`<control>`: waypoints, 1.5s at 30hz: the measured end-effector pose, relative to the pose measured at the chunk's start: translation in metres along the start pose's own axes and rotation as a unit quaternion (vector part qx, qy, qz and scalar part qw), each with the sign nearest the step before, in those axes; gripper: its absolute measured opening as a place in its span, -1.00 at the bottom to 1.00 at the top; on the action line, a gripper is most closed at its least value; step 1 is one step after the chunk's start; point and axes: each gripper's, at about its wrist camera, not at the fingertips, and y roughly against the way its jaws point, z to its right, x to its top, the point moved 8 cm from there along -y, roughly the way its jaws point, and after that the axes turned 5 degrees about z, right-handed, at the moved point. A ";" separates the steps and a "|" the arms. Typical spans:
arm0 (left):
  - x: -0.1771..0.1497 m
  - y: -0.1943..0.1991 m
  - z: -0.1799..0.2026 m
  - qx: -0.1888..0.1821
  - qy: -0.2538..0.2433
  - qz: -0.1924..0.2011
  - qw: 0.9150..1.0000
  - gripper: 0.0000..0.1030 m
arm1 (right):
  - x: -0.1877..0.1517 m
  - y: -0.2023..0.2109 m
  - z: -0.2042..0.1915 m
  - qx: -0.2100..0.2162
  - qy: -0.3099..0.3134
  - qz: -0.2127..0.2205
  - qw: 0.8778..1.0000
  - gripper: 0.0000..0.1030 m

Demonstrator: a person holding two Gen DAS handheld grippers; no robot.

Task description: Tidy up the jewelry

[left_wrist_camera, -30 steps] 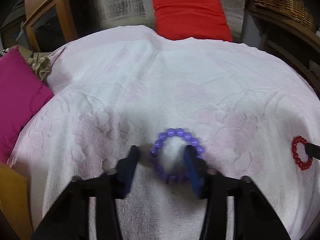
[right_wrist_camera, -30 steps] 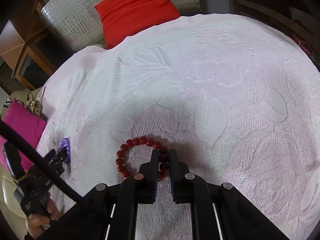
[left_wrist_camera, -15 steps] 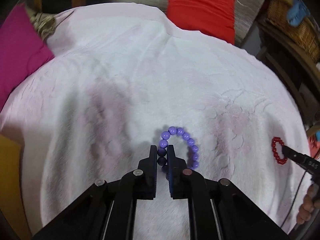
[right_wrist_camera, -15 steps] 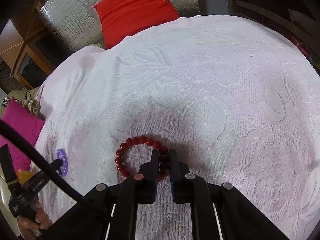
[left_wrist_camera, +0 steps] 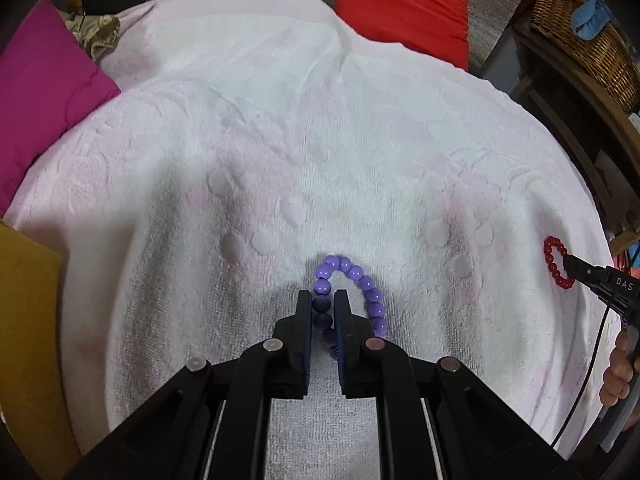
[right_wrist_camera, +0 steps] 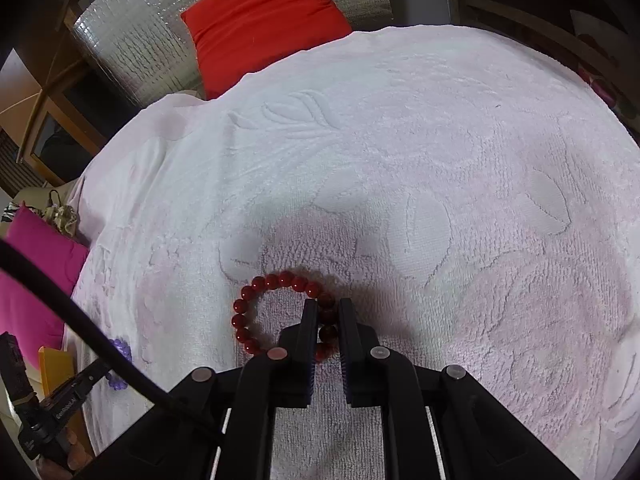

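1. Purple bead bracelet (left_wrist_camera: 349,280) lies on the pink towel (left_wrist_camera: 280,140), my left gripper (left_wrist_camera: 323,312) clamped on its near-left beads, jaws having just closed.
2. Red bead bracelet (right_wrist_camera: 276,280) sits well apart to the right, my right gripper (right_wrist_camera: 328,320) clamped on it.
3. Red cushion (left_wrist_camera: 400,4) beyond the towel's far edge.

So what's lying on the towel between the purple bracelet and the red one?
Nothing. In the left wrist view the stretch of pink towel between the purple bracelet and the red bracelet is bare, only embossed pattern and shadow.
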 end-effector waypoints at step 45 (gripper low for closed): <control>0.004 -0.010 0.021 0.020 -0.068 0.003 0.997 -0.32 | -0.026 -0.002 -0.055 0.039 0.082 -0.007 0.996 -0.73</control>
